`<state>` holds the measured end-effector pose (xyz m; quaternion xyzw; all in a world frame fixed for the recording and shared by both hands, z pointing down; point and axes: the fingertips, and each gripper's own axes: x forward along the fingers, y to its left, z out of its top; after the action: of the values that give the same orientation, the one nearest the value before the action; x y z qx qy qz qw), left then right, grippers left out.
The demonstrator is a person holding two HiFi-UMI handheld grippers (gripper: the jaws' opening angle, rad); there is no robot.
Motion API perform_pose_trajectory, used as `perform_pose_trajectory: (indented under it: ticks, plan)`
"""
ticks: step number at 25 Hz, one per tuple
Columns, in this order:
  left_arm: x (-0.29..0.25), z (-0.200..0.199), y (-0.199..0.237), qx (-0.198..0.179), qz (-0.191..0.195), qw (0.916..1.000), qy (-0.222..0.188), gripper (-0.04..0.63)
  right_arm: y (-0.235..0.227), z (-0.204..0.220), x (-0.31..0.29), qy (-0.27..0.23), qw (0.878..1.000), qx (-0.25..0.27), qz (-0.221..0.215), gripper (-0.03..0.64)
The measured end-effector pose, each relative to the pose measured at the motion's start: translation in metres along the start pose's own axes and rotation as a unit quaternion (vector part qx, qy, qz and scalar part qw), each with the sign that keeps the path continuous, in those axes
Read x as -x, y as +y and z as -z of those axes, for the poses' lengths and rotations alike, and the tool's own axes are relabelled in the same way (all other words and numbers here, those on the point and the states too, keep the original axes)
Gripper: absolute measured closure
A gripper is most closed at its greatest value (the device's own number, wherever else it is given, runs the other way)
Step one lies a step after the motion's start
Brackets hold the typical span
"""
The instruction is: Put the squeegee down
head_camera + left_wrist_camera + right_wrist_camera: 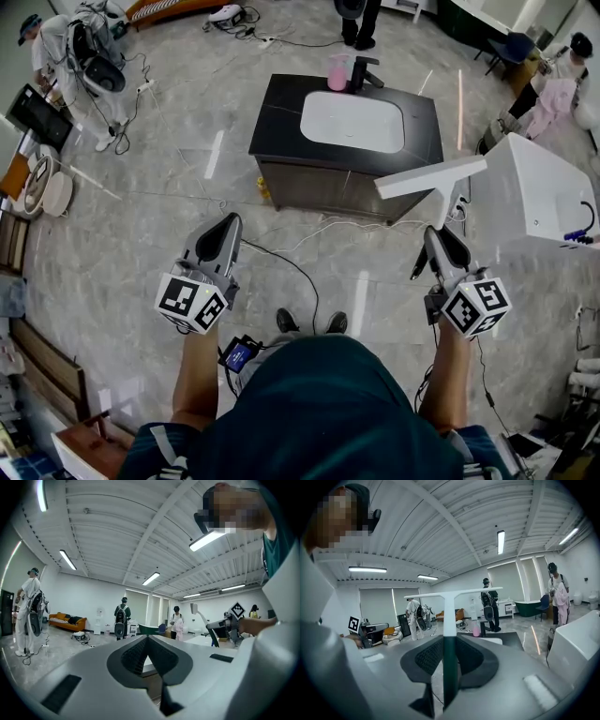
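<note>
The squeegee (433, 177) has a long white blade and a dark green handle. My right gripper (441, 242) is shut on that handle and holds it up in the air, blade crosswise, in front of the sink cabinet. In the right gripper view the handle (449, 660) runs straight up between the jaws to the white blade (454, 594). My left gripper (223, 232) hovers level at the left, shut with nothing in it; its tips meet in the left gripper view (149, 638). From there the squeegee (198, 614) shows off to the right.
A black-topped cabinet (281, 111) with a white basin (352, 122), a pink bottle (338, 71) and a black faucet (364, 72) stands ahead. A white tub (544, 197) is at the right. Cables (291, 267) cross the marble floor. Other people stand around the room's edges.
</note>
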<state>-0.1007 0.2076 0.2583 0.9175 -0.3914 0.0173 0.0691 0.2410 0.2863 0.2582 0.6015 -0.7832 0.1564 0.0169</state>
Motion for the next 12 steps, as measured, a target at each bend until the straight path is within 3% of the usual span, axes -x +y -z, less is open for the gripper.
perform_pose_trajectory:
  ticks: [12]
  plan:
    - [0.010,0.003,0.047,-0.011,0.009,0.9999,0.002,0.589,0.036,0.001,-0.032,-0.010,1.000,-0.027,0.006,0.526]
